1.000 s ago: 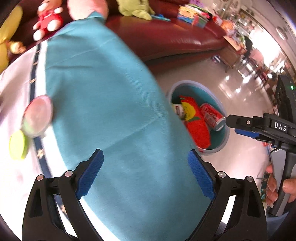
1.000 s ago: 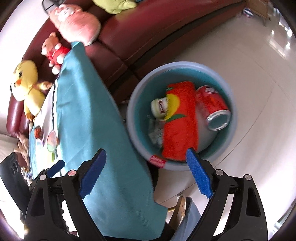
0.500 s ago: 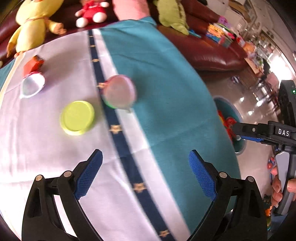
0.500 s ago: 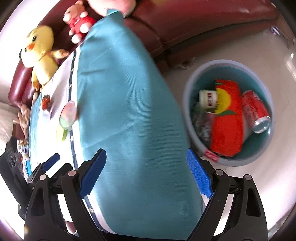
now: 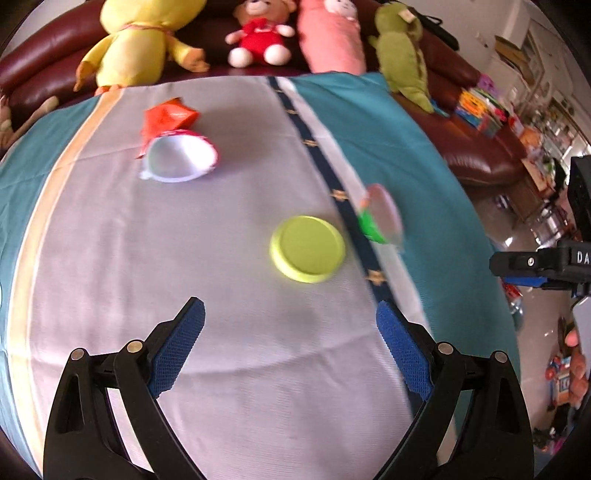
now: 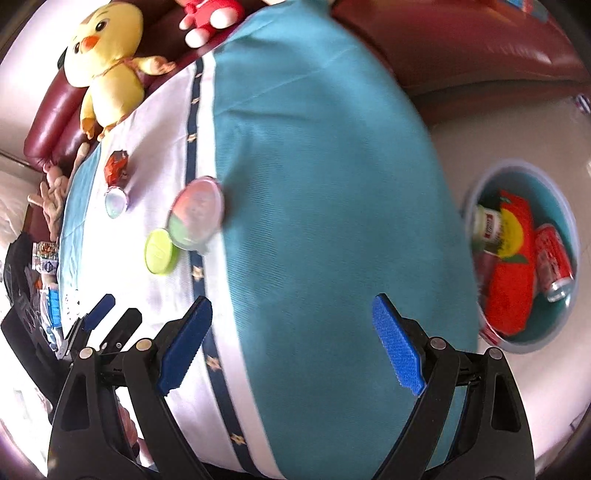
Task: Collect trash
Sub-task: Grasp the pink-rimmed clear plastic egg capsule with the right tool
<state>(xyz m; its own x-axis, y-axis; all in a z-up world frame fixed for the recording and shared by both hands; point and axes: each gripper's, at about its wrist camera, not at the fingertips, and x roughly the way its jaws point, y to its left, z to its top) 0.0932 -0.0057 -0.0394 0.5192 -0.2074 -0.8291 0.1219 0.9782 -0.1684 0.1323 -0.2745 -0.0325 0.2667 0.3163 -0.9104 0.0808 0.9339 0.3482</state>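
Note:
Trash lies on the cloth-covered table (image 5: 221, 369): a yellow-green lid (image 5: 307, 248), a tipped cup with a pink and green film top (image 5: 380, 214), a white yogurt cup (image 5: 179, 159) and an orange wrapper (image 5: 168, 116) behind it. My left gripper (image 5: 290, 345) is open and empty, hovering over the white cloth just short of the lid. My right gripper (image 6: 291, 341) is open and empty above the teal part of the cloth (image 6: 314, 184). The lid (image 6: 159, 251), the film-topped cup (image 6: 195, 212) and the left gripper (image 6: 101, 314) also show in the right wrist view.
A blue bin (image 6: 569, 229) stands on the floor right of the table and holds a red can (image 6: 554, 267), a red-yellow bag (image 6: 511, 266) and a small bottle (image 6: 487, 225). Plush toys (image 5: 140, 33) sit on a dark red sofa (image 5: 480, 147) behind the table.
Both grippers swung left, away from the bin and over the table. The left one now faces the lid and cups; the bin has slid to the right edge of the right view.

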